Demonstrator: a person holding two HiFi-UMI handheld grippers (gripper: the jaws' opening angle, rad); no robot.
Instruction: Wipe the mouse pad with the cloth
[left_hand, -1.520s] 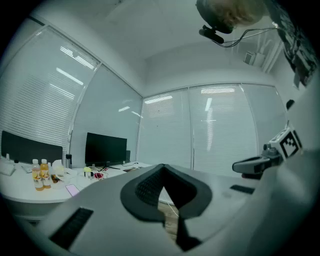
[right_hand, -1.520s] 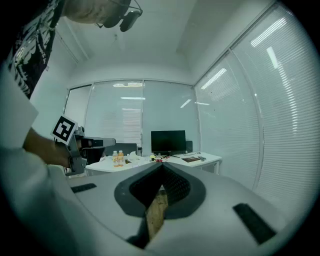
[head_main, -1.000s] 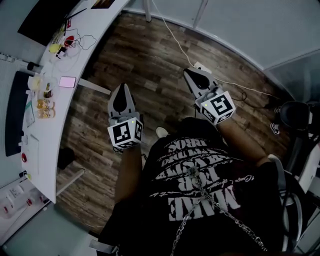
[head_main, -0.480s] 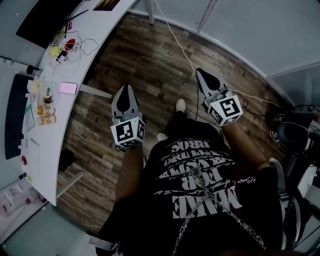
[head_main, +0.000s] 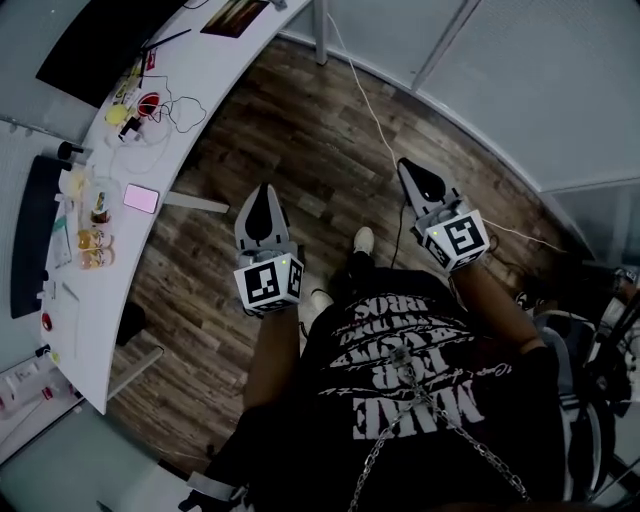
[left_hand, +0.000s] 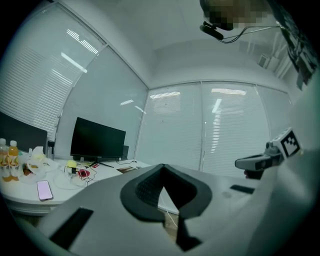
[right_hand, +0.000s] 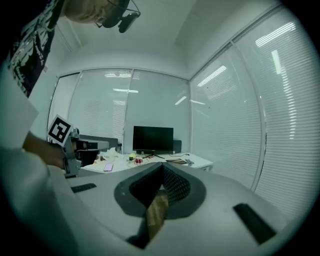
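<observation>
Both grippers are held level over the wooden floor (head_main: 300, 130), away from the curved white desk (head_main: 200, 70) at the left. My left gripper (head_main: 263, 190) is shut and empty; its own view shows the jaw tips (left_hand: 162, 167) meeting with only air beyond. Nothing is in my right gripper (head_main: 408, 165), whose jaws (right_hand: 162, 165) are shut too. A long dark mat (head_main: 28, 235) lies at the desk's left edge; it may be the mouse pad. Whether the pale crumpled thing (head_main: 75, 182) beside it is the cloth, I cannot tell.
On the desk stand a black monitor (head_main: 100, 35), a pink phone (head_main: 141, 198), bottles of orange drink (head_main: 90, 245) and a tangle of cables (head_main: 160, 105). A white cable (head_main: 365, 105) runs across the floor. Glass walls with blinds (head_main: 520, 90) close off the far side.
The person has walked on across the floor, so both grippers, still shut, have moved along with them. In the head view the desk's far end and the glass wall have come nearer.
</observation>
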